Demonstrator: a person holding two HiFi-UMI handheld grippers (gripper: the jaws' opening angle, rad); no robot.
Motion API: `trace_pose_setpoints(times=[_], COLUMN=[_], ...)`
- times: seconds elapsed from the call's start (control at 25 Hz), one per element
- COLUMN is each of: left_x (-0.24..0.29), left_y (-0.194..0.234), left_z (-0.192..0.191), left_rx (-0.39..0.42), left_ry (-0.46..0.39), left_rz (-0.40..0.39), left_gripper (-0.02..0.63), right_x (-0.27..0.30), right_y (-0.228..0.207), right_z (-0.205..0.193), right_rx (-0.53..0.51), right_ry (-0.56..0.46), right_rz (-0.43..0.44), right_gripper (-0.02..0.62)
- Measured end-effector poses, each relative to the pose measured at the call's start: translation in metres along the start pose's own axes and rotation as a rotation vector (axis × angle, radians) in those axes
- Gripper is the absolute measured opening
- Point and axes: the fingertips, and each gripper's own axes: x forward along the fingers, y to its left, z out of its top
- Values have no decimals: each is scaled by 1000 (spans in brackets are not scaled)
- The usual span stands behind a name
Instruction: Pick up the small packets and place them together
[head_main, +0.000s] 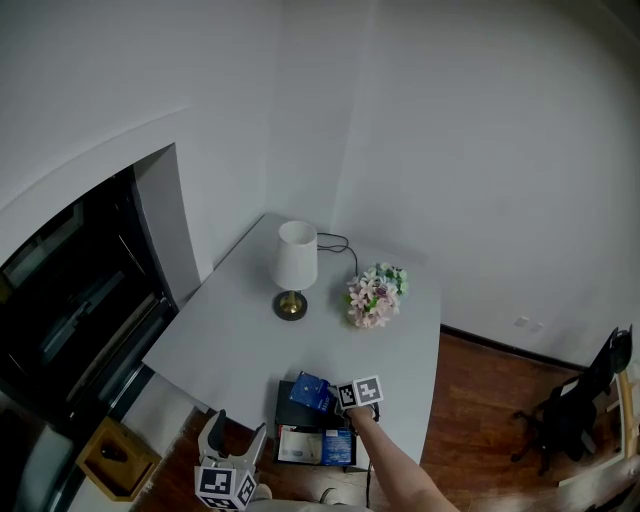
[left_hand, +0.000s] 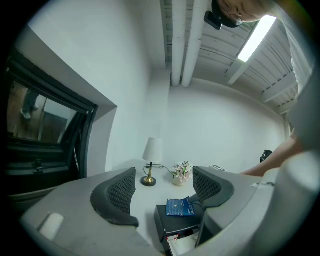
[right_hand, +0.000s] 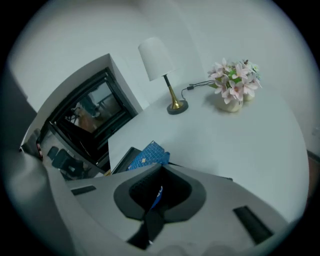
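A blue small packet (head_main: 311, 391) is lifted over a black box (head_main: 287, 413) at the table's front edge, and my right gripper (head_main: 335, 397) is shut on its right end. In the right gripper view the packet (right_hand: 145, 156) sticks out beyond the closed jaws of the right gripper (right_hand: 157, 192). Another blue packet (head_main: 337, 447) and a white packet (head_main: 298, 445) lie in the box's front part. My left gripper (head_main: 236, 432) hangs open and empty off the table's front left edge. The left gripper view shows the left gripper (left_hand: 165, 192) short of the held packet (left_hand: 179, 206).
A white-shaded lamp (head_main: 294, 268) with a brass foot and a pot of pink flowers (head_main: 375, 295) stand at the middle of the grey table (head_main: 230, 340). A dark window (head_main: 80, 290) is on the left. Wooden floor (head_main: 490, 400) and a black chair (head_main: 580, 405) lie to the right.
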Motion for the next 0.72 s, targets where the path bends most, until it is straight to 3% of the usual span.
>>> trace_pose_setpoints(times=[0.2,0.36,0.52,0.72], left_x=[-1,-5,-9,-7], left_y=[0,4,8,6], left_z=[2,1,-3,-4], left_rx=[13,11,6,12], left_ry=[6,7,16,19], left_rz=[4,19,30,19], left_gripper=[367,367,367,367], right_x=[23,28,21,5], right_y=[14,16,15,11], right_z=[-13,-21,-10,15], right_rx=[-149,-118,-80,-162], right_ry=[101,110,39,-139], right_rz=[-17,-93,-160,-221], right_gripper=[5,4,39,53])
